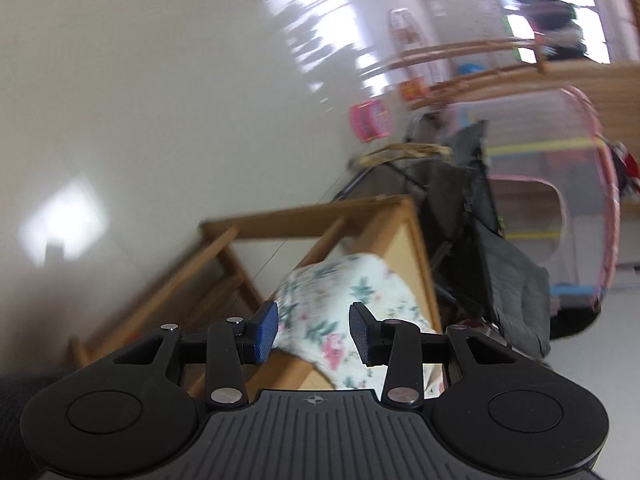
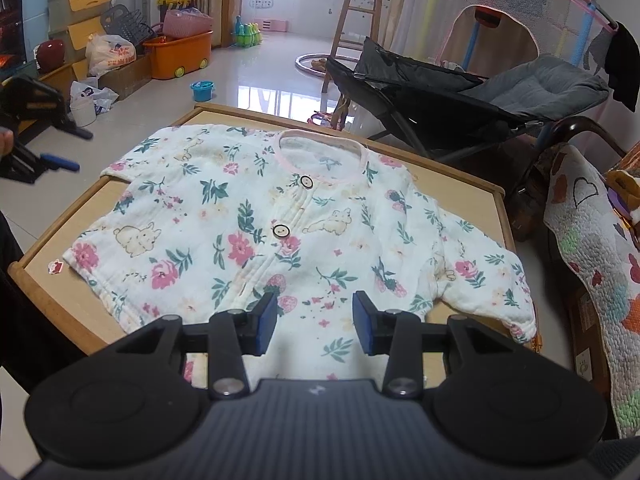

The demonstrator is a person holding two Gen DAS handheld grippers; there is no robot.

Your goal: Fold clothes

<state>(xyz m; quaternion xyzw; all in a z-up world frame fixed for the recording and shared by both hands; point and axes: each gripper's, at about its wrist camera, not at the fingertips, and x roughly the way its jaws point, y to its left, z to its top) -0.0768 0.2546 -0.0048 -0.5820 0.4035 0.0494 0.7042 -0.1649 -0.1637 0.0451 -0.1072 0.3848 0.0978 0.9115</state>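
Note:
A white baby shirt (image 2: 256, 216) with pink flowers, green leaves and two buttons lies spread flat, front up, on a low wooden table (image 2: 460, 188). My right gripper (image 2: 314, 322) hovers over the shirt's lower hem, open, with nothing pinched between its blue pads. My left gripper (image 2: 76, 150), held by a hand, is beyond the table's left edge, clear of the shirt. The left wrist view is blurred and tilted. In it the left gripper (image 1: 314, 330) is open and empty, with the shirt (image 1: 344, 292) and the table (image 1: 296, 214) some way ahead.
A black and grey reclining baby chair (image 2: 460, 92) stands behind the table's far right corner. A quilted cloth (image 2: 592, 248) hangs at the right. An orange bin (image 2: 180, 56), a blue bucket (image 2: 202, 90) and bags sit on the floor at the far left.

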